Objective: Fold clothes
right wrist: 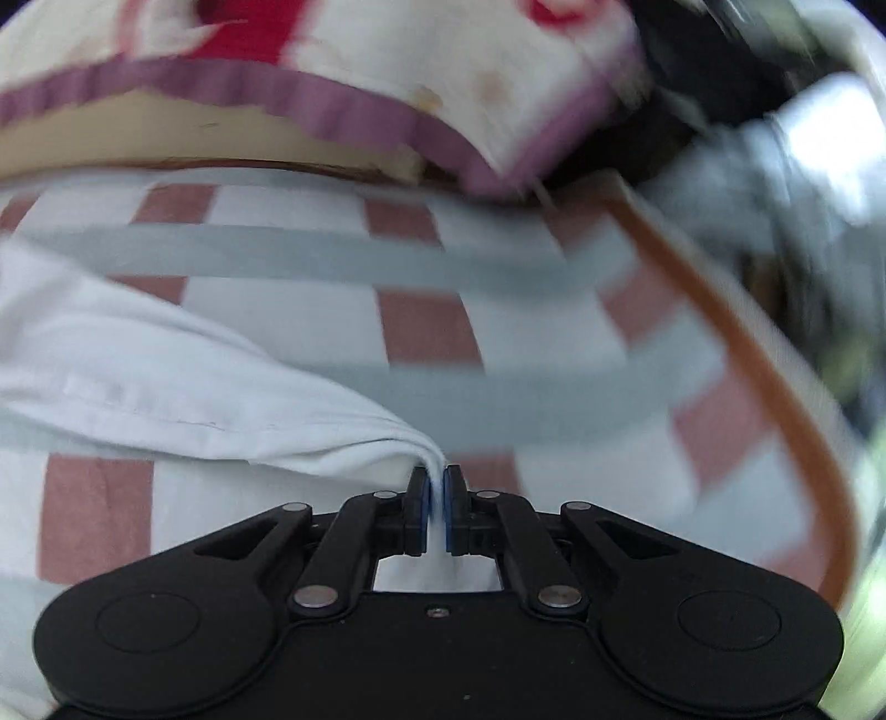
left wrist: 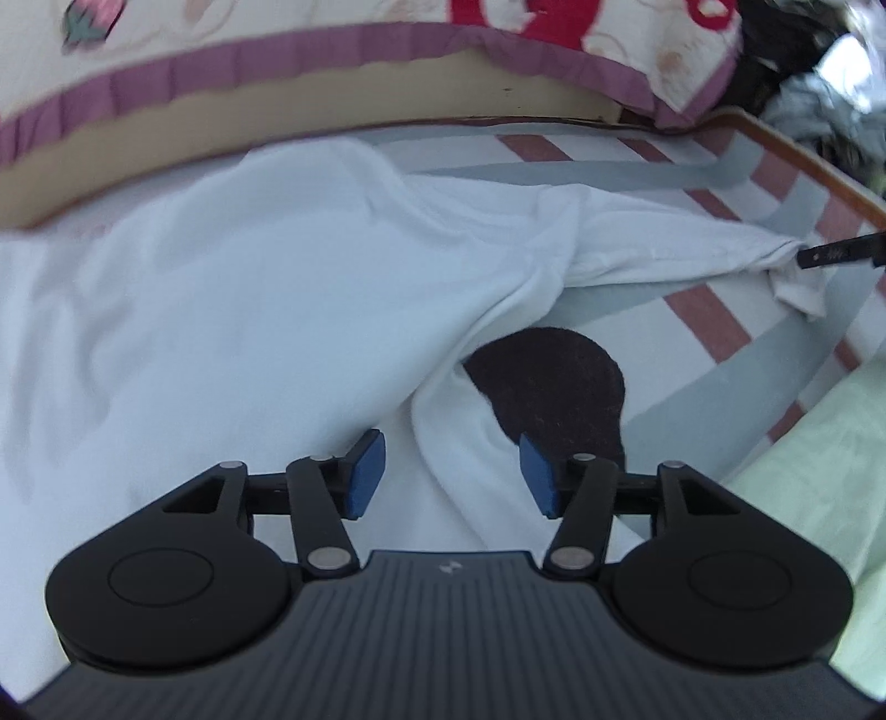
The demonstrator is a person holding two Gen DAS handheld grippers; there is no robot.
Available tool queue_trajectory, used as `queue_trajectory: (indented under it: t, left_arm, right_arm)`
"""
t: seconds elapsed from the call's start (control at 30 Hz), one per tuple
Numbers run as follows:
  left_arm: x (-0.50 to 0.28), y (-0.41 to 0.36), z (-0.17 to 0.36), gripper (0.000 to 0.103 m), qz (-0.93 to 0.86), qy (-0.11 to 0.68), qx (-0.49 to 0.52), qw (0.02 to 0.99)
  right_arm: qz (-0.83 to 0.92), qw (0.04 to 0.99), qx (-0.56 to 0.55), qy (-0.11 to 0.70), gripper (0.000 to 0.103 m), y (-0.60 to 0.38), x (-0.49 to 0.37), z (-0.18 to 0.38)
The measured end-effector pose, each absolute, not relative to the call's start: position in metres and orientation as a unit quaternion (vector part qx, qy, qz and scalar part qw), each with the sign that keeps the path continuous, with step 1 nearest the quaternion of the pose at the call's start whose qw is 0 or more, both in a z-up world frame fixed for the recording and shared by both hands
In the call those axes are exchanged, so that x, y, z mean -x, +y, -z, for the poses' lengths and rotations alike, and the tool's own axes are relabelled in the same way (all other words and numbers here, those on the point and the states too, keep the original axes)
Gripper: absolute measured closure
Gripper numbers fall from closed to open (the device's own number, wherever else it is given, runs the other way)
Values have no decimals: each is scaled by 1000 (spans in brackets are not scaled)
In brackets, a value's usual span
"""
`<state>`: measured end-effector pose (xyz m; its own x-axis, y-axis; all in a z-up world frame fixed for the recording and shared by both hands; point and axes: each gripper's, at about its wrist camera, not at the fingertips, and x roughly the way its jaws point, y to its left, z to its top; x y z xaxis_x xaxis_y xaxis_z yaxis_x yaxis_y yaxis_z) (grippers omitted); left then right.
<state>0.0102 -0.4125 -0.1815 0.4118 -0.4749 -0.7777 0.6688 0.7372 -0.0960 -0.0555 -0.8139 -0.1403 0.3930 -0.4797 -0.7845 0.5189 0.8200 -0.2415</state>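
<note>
In the left wrist view, a white cotton garment [left wrist: 232,288] is seen spread in soft folds over a checked sheet of white, grey and dusty-red squares [left wrist: 714,327]. Its left part is cut off by the frame edge, and its near part is hidden under the tool body. A dark brown rounded patch of cloth [left wrist: 559,382] lies partly tucked under a white fold; what it belongs to cannot be made out. A cream quilt with a mauve border and red print [left wrist: 343,50] is blurred along the top. The left gripper [left wrist: 451,476] is held wide apart over the garment, with nothing between its blue pads [left wrist: 365,476]. At the far right, the dark tip of the right gripper [left wrist: 830,255] is seen at the stretched sleeve end, though most of it is cut off.

In the right wrist view, much is smeared by motion blur, and the shiny things at the upper right cannot be identified. The right gripper [right wrist: 437,509] is clamped tight on a bunched edge of the white garment [right wrist: 166,387], which is pinched between the blue pads [right wrist: 425,512] and trails away to the left across the checked sheet [right wrist: 421,327]. A brown wooden rim [right wrist: 775,399] is seen curving along the sheet's right side.
</note>
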Motion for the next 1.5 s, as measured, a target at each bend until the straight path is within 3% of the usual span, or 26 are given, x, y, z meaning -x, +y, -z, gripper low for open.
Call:
queue_trajectory:
  t: [0.13,0.2,0.27,0.3,0.33,0.43,0.6,0.73,1.13,1.2,1.23,1.27,1.4,1.5]
  left_arm:
    - [-22,-425,187,46,339,418,-131,832]
    - [-29,-431,191,46,337,420,-135,832]
    - [-36,-437,194,67,334,423,-139,831]
    - [-40,-437,195,95,332,426,-136,831]
    - [-44,-433,193,99,330,432,-119,831]
    - [-51,-406,173,99,319,424,-39,847]
    - [-57,-341,150,99,266,408,91,869]
    - [-57,-305,157,99,226,408,129,875]
    - [-43,-288,153,99,206,399,138,883]
    - [-42,-290,149,99,224,401,134,878]
    - [-42,-292,148,99,233,401,132,876]
    - [-41,-293,146,99,242,402,131,873]
    - [-39,-299,139,99,277,404,124,863]
    - [-38,-303,134,98,303,406,118,854]
  right_arm:
    - [377,819,-166,399,78,-840,93,140]
    - [389,814,-227,366,77,-845,111,138]
    - [380,815,-276,340,72,-843,123,136]
    - [373,815,-301,326,70,-842,128,135]
    - [357,819,-326,310,65,-841,131,134]
    - [268,829,-408,273,46,-835,135,142]
    - [203,808,-482,272,46,-833,120,166]
    - [200,797,-498,278,46,-821,114,174]
    - [202,782,-510,297,42,-807,119,201]
    - [227,795,-489,279,43,-809,113,202]
    - [239,801,-478,270,52,-810,110,202]
    - [248,810,-459,268,97,-811,104,201]
    - [220,891,-242,315,95,-805,52,155]
    - [208,945,-166,191,97,-814,53,86]
